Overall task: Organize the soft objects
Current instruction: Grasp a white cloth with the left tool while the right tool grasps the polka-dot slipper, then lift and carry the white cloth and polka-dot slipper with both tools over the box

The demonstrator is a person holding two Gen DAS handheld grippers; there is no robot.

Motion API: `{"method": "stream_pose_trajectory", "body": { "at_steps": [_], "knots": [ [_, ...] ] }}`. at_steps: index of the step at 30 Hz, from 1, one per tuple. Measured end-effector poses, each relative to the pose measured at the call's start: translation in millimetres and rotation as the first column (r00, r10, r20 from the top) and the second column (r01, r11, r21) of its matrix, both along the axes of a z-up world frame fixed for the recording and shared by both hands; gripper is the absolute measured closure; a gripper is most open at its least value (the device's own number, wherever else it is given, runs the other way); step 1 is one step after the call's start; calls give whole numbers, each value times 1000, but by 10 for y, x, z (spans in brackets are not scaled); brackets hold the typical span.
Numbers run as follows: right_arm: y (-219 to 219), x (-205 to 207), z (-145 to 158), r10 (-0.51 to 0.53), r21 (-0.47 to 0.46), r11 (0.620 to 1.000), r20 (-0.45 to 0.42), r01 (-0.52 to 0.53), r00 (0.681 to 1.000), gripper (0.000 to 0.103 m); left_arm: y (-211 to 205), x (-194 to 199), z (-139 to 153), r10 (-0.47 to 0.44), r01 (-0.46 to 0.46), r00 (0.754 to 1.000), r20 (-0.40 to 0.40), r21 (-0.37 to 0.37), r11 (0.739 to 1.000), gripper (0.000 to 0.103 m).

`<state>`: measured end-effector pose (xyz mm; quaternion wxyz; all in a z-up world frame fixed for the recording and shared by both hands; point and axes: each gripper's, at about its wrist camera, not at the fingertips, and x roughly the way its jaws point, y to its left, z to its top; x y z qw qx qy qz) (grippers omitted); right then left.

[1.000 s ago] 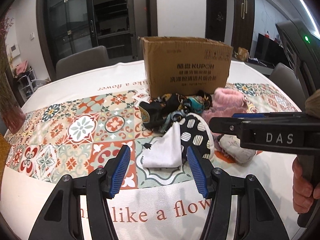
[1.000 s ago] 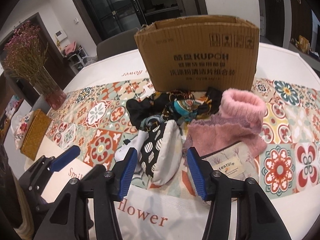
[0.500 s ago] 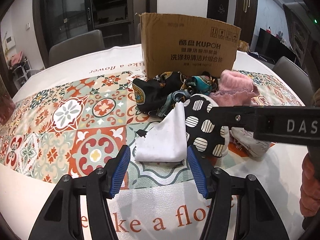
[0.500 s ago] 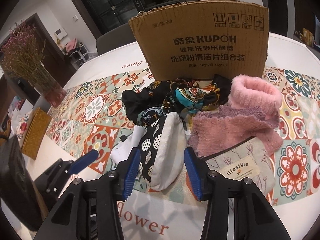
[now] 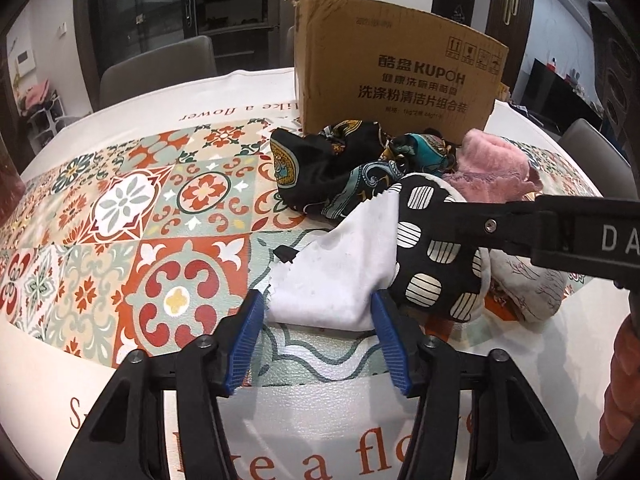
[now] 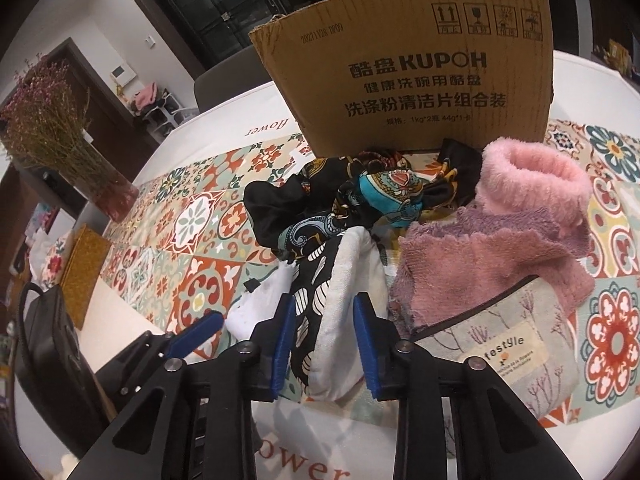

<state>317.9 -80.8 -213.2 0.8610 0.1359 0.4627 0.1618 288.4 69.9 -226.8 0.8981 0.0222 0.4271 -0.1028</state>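
A heap of soft things lies before a cardboard box (image 5: 400, 72) on the tiled tablecloth. My left gripper (image 5: 316, 320) hangs low over a white cloth (image 5: 332, 272). Its jaws are closing, with the cloth's near edge between the blue pads and not visibly squeezed. My right gripper (image 6: 325, 332) is closing too. Its pads press both sides of a black-and-white spotted pouch (image 6: 340, 300) and pinch it narrow. In the left wrist view its arm crosses over that pouch (image 5: 436, 264). A dark patterned scarf (image 6: 360, 200) and a pink fluffy piece (image 6: 532, 192) lie behind.
A floral zip pouch (image 6: 500, 356) lies right of the spotted one. A vase of dried flowers (image 6: 60, 140), a yellow box (image 6: 80, 268) and a black bag (image 6: 48, 340) stand at the table's left. Grey chairs (image 5: 156, 68) line the far side.
Both grippers sank closer to the heap. The right jaws narrowed onto the spotted pouch and squeezed it. The left jaws drew in slightly around the white cloth.
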Motion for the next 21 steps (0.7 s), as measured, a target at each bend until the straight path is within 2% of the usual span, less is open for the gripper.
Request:
{"method": "stream_pose_trajectory", "body": {
  "at_steps": [5,7,10,11,12,15,21],
  "knots": [
    [11,5,-18,5,21,1000,-8,-5,1000,75,14,23,-43,8,-8,1000,-25,-23,1000,69],
    [24,15,-30,10,36,999,-17,-9,1000,75,19,20,-44,12,-13,999,-30,-32,999,83],
    [44,36,-63,18,48,999,-31,-16,999,75,16,17,-44,8,-10,999,-40,-45,999,88],
    [44,36,-69,19,51,999,-32,-17,999,78,11,11,-41,8,-9,999,-40,-43,999,89],
    [52,39,-72,22,52,998,-31,-21,999,85,7,7,-37,9,-11,999,-40,-39,999,90],
    [59,29,-51,29,57,998,-22,-28,999,89,25,-11,-7,27,-28,999,-38,-43,999,92],
    [60,-51,73,37,51,998,14,-38,999,90,67,-84,164,56,-56,998,-6,-46,997,92]
  ]
}}
